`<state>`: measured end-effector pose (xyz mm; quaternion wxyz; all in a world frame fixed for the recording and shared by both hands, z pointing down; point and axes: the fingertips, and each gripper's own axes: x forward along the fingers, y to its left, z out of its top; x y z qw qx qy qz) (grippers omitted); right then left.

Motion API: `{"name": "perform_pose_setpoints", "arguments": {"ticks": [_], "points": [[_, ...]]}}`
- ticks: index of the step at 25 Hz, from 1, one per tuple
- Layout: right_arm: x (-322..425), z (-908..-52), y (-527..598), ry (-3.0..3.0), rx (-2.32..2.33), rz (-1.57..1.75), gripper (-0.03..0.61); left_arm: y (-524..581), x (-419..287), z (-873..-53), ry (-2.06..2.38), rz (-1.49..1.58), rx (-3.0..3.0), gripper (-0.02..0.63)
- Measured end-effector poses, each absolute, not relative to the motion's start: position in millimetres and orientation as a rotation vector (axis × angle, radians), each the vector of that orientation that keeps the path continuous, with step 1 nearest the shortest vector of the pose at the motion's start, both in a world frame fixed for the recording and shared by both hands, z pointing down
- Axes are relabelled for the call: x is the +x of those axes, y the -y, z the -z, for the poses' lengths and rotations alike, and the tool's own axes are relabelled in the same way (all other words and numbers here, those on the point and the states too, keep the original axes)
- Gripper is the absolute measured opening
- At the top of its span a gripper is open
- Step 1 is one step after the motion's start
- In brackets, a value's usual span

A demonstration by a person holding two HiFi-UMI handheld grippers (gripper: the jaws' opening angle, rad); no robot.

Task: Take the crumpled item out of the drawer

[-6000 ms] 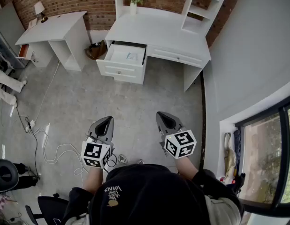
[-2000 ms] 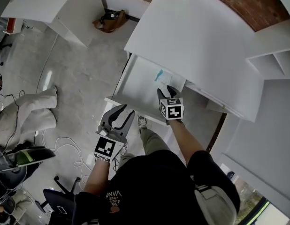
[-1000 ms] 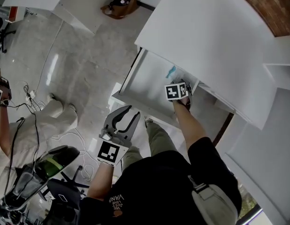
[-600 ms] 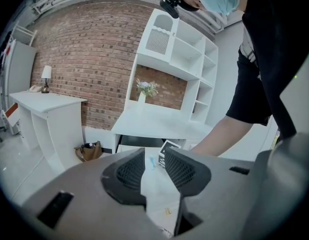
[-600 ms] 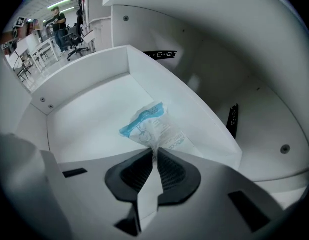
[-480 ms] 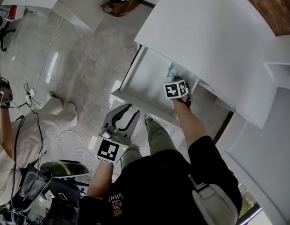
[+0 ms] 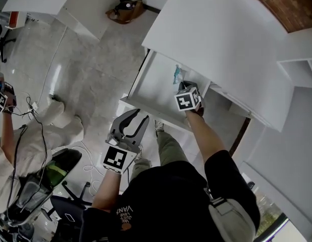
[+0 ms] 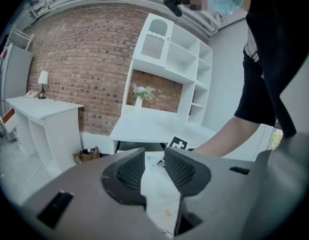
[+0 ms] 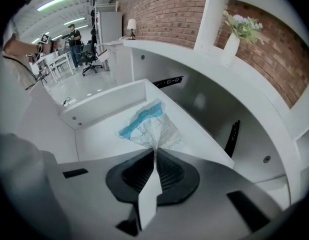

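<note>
A crumpled clear wrapper with blue print sits at the back of the open white drawer; the head view shows it just beyond my right gripper. In the right gripper view the jaws of that gripper are closing, and their pads pinch the wrapper's near end between them. My left gripper hangs over the floor in front of the drawer, open and with nothing in it; in its own view the gripper points toward the desk.
The white desk top overhangs the drawer's back. A vase of flowers stands on it, below a shelf unit. A brown bag lies on the floor. Another person, cables and a chair are at the left.
My right gripper reached into the drawer and its jaws came together on the wrapper. The wrapper has shifted a little to the left. My left gripper stayed in front of the drawer.
</note>
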<state>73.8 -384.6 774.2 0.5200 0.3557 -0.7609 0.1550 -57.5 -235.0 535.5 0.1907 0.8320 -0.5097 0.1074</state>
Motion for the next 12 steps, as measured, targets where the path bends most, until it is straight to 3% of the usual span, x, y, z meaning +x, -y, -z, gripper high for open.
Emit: {"name": "perform_pose_setpoints", "arguments": {"ticks": [12], "points": [[64,-674,334,2.009,0.891,-0.290,0.014,191,-61,-511,1.427,-0.282,2.402,0.101]]}}
